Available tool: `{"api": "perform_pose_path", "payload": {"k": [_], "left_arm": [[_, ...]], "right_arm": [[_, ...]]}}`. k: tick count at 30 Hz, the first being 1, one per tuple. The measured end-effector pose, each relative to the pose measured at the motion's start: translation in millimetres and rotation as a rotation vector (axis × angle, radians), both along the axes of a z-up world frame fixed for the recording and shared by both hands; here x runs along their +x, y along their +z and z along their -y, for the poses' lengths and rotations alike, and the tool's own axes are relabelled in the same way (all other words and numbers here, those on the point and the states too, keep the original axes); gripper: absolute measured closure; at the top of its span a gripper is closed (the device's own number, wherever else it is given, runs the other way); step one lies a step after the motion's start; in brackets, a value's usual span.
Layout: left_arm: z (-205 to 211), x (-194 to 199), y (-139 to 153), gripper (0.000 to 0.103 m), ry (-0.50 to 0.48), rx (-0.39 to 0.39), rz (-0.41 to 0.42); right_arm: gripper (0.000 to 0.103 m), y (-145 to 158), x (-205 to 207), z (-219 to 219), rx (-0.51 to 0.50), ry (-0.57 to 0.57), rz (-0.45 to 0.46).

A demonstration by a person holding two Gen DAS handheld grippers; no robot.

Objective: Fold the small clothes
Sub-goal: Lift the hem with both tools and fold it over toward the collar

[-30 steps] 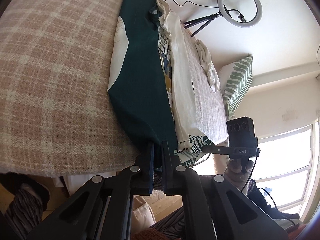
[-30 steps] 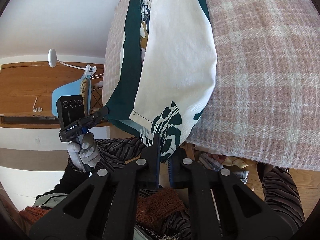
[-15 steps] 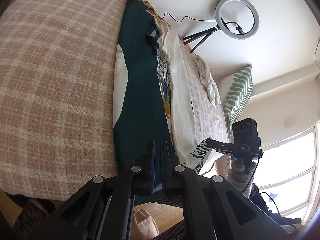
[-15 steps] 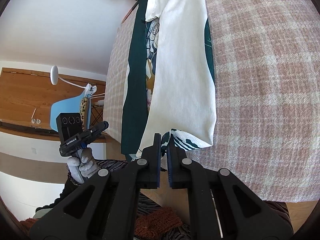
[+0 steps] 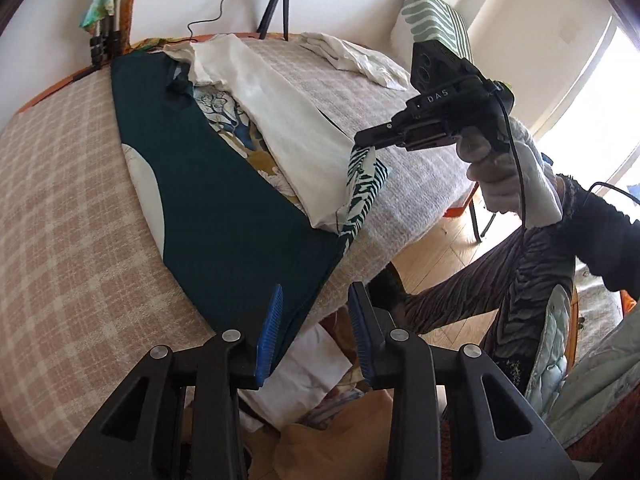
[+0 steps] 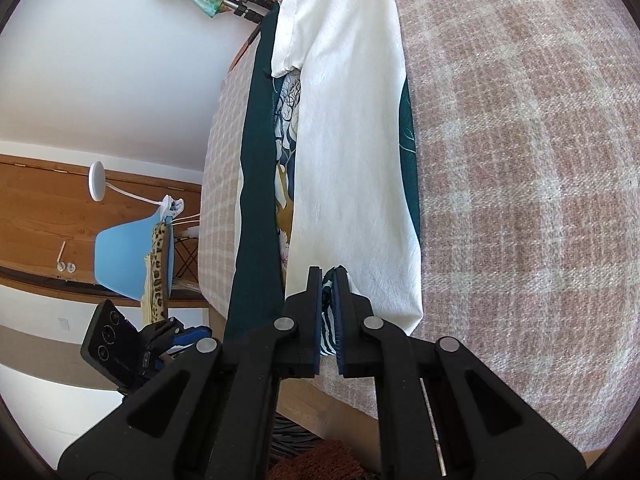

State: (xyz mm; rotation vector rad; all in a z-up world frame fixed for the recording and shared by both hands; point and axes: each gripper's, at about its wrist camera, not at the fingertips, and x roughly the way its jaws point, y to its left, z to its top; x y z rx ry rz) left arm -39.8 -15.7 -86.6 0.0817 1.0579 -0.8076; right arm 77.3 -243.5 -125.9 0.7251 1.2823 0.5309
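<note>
A dark green garment (image 5: 224, 200) with a cream lining and printed pattern lies lengthwise on the plaid bed cover (image 5: 68, 216). Its cream side (image 6: 352, 140) is folded over the middle. My left gripper (image 5: 314, 328) is open at the garment's near green corner, its blue pads on either side of the hanging edge. My right gripper (image 6: 329, 312) is shut on the zebra-patterned hem corner (image 5: 362, 184) and holds it just above the bed edge. The right gripper also shows in the left wrist view (image 5: 362, 142).
A crumpled white cloth (image 5: 356, 60) and a striped pillow (image 5: 432, 16) lie at the far end of the bed. A tripod (image 5: 276, 4) stands behind it. A blue chair (image 6: 132, 256) stands beside the bed. A pile of clothes (image 5: 320, 392) lies on the floor below.
My left gripper has opened and let go of the green corner, which now lies on the bed edge. Both grippers have swung upward; the right still holds the patterned hem.
</note>
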Motion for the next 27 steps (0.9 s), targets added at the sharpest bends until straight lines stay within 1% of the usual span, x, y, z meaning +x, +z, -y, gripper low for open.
{"api": "perform_pose_path", "payload": {"k": [2, 4, 7, 8, 10, 11, 12, 14, 19, 21, 24, 25, 27], "left_arm": [[5.5, -2.6, -4.8, 0.071, -0.023, 0.024, -0.001], [11.1, -3.4, -9.9, 0.070, -0.017, 0.100, 0.041], [13.0, 0.1, -15.2, 0.070, 0.005, 0.177, 0.083], [11.5, 2.0, -17.0, 0.070, 0.006, 0.187, 0.096], [8.8, 7.2, -19.0, 0.072, 0.011, 0.189, 0.100], [6.7, 11.2, -18.5, 0.089, 0.015, 0.177, 0.096], [4.4, 15.6, -18.2, 0.099, 0.017, 0.161, 0.087], [1.3, 24.2, -14.1, 0.101, 0.032, 0.131, 0.091], [-1.4, 50.6, 0.8, 0.101, 0.075, 0.094, 0.119], [-0.7, 62.1, 7.3, 0.101, 0.081, 0.094, 0.146], [-1.6, 83.1, 12.8, 0.101, 0.086, 0.091, 0.159], [-2.4, 90.6, 13.1, 0.101, 0.088, 0.094, 0.156], [-10.5, 101.0, 13.5, 0.101, 0.103, 0.042, 0.120]], "right_arm": [[0.096, -0.8, 0.3, 2.0, -0.002, -0.002, -0.002], [0.096, 0.2, -0.9, 4.4, 0.001, -0.001, 0.003], [0.096, 1.9, -1.9, 6.0, 0.005, -0.002, 0.009], [0.096, 2.4, -1.9, 6.2, 0.006, -0.004, 0.010], [0.096, 3.5, -1.6, 7.2, 0.009, -0.005, 0.013], [0.096, 4.5, -1.3, 7.6, 0.010, -0.007, 0.016], [0.096, 5.5, -0.8, 7.8, 0.010, -0.009, 0.019], [0.096, 8.2, 0.3, 8.5, 0.009, -0.015, 0.026], [0.096, 15.5, 6.2, 11.5, -0.002, -0.038, 0.052], [0.096, 18.2, 10.8, 13.1, -0.008, -0.052, 0.061], [0.096, 24.8, 21.1, 14.3, -0.035, -0.072, 0.088], [0.096, 27.9, 24.7, 14.1, -0.056, -0.074, 0.102], [0.096, 31.0, 29.2, 13.6, -0.070, -0.065, 0.118]]}}
